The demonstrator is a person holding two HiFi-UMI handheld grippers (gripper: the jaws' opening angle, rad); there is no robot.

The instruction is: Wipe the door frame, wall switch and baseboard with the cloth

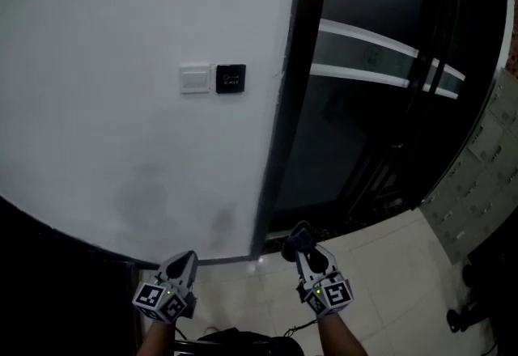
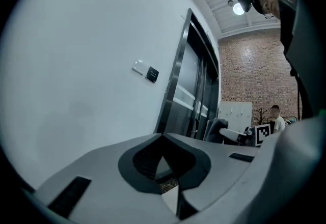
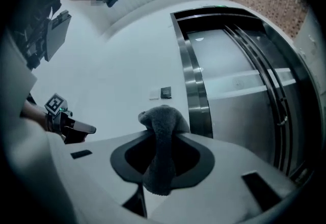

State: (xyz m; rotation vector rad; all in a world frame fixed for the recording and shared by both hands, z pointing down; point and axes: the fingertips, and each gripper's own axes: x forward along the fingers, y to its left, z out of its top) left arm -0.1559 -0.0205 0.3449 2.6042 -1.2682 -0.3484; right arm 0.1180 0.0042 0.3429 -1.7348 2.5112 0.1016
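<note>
Right gripper (image 1: 303, 247) low near floor, jaws clamped on grey cloth (image 3: 162, 118), wad poking forward as wiping pad. Left gripper (image 1: 186, 257) jaws together, empty, held aside. Baseboard (image 1: 227, 260) just ahead, door frame (image 1: 291, 103) beyond cloth, wall switch (image 1: 195, 78) farther up.

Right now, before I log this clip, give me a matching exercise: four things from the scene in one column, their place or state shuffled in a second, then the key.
Things
1. cloth
2. left gripper
3. white switch
4. door frame

Place or state
A. jaws together, nothing held
B. on the wall, just left of the black panel
C. clamped in the right gripper
D. dark upright strip along the wall's right edge

Pairs: 1-C, 2-A, 3-B, 4-D
</note>
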